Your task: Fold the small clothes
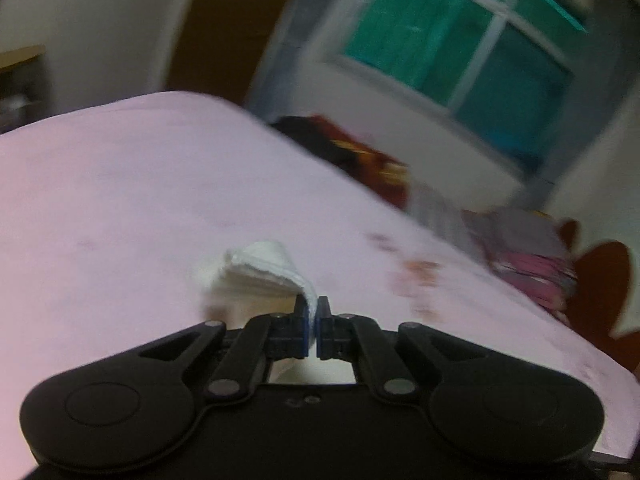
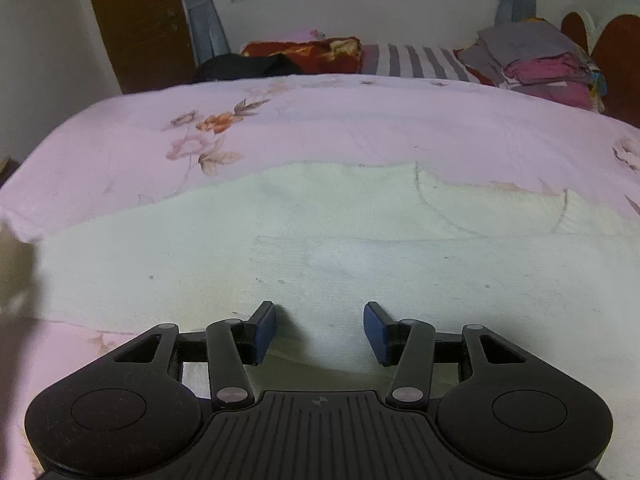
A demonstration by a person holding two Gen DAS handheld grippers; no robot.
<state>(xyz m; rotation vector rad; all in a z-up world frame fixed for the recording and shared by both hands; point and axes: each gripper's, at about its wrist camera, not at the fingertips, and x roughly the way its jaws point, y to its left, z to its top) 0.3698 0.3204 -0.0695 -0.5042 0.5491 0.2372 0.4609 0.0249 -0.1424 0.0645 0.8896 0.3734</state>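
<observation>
Garment (image 2: 320,248), one, cream, spread on the pink bedsheet (image 2: 320,120) with one edge lifted.

Left gripper (image 1: 312,312): fingers pressed together on a fold of the cloth, which rises ahead of and above the tips, clear of the sheet. Right gripper (image 2: 320,328): fingers wide apart, holding nothing, with cloth lying flat between and ahead of them. The garment's long axis runs left to right across the right fingers; its far edge lies beyond the tips. The left gripper alone has hold, so the fold probably turns on carrying that edge across. Two grippers; one stack of folded clothes (image 2: 540,60) well beyond the garment.
</observation>
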